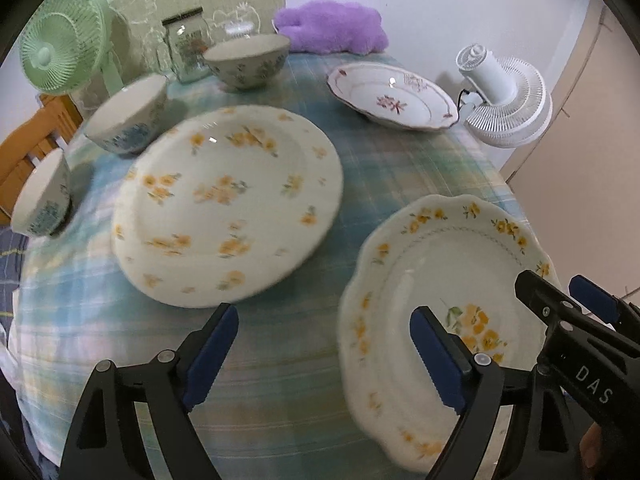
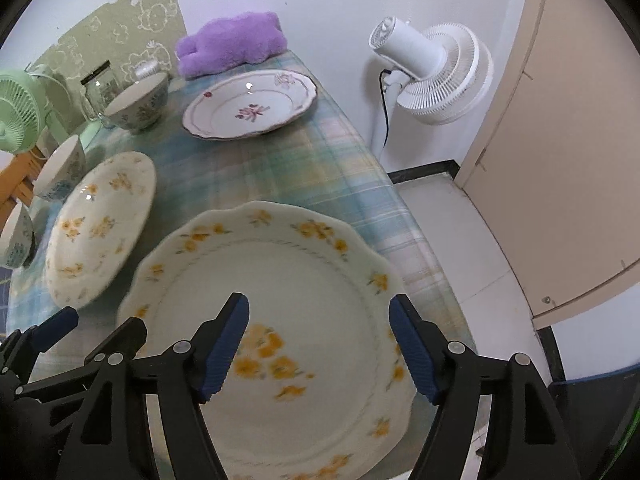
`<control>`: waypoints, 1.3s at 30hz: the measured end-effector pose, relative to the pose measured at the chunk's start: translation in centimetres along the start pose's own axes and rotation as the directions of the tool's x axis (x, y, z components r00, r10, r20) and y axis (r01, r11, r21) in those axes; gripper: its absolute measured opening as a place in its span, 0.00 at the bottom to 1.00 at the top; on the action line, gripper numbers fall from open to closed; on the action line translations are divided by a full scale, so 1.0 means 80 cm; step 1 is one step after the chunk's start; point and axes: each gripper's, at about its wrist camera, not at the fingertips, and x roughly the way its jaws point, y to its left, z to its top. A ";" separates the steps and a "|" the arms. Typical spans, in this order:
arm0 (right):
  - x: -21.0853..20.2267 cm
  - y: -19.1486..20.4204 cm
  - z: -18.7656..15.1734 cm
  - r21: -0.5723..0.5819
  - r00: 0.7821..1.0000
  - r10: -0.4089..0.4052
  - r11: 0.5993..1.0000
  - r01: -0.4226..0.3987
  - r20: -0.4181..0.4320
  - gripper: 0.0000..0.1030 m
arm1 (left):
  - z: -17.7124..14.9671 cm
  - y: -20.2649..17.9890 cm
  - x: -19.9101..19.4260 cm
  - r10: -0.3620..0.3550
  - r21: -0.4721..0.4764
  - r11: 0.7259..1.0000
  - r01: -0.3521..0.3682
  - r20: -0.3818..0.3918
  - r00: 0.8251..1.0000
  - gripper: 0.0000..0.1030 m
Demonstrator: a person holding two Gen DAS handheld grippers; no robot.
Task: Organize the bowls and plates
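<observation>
A scalloped yellow-flower plate [image 2: 280, 320] lies at the table's near right edge; it also shows in the left wrist view [image 1: 440, 280]. My right gripper [image 2: 320, 344] is open above it, empty. A round yellow-flower plate [image 1: 228, 200] lies mid-table, also in the right wrist view [image 2: 100, 224]. My left gripper [image 1: 324, 356] is open and empty, just in front of it over the cloth. A red-flower plate [image 1: 392, 96] sits at the far right. Three flowered bowls [image 1: 248, 60], [image 1: 128, 116], [image 1: 42, 196] stand along the left and back.
A plaid cloth [image 1: 360, 160] covers the table. A green fan [image 1: 60, 40], a glass jar [image 1: 188, 44] and a purple plush [image 1: 332, 26] stand at the back. A white fan [image 2: 432, 68] stands off the table's right edge, by a beige door [image 2: 560, 160].
</observation>
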 end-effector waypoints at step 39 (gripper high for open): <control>0.024 0.202 0.109 -0.072 0.988 0.115 0.992 -0.107 0.104 0.74 | 0.109 0.165 0.023 0.140 -0.109 0.985 -0.130 0.090 0.986 0.85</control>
